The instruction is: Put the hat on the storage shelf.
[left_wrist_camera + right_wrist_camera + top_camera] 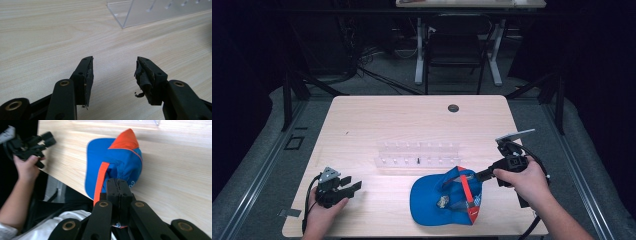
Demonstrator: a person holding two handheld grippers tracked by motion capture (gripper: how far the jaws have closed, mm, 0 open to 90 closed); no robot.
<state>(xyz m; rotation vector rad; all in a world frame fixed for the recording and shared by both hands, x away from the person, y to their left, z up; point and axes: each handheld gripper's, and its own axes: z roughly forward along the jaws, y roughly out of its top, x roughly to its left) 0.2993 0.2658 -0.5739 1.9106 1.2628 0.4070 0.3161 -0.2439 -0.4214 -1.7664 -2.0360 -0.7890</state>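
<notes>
A blue cap (442, 197) with orange panels lies upside down near the table's front edge, right of centre. My right gripper (482, 175) is shut on the cap's back edge; in the right gripper view its jaws (117, 185) pinch the blue and orange cloth (117, 162). My left gripper (349, 186) rests open at the front left of the table, well away from the cap. In the left gripper view its fingers (88, 72) stand apart over bare wood.
A clear acrylic rack (418, 154) with small pegs sits at the table's middle, just behind the cap; its corner (130, 15) is ahead of the left gripper. A dark round hole (453, 108) lies at the far edge. A chair and desk legs stand beyond.
</notes>
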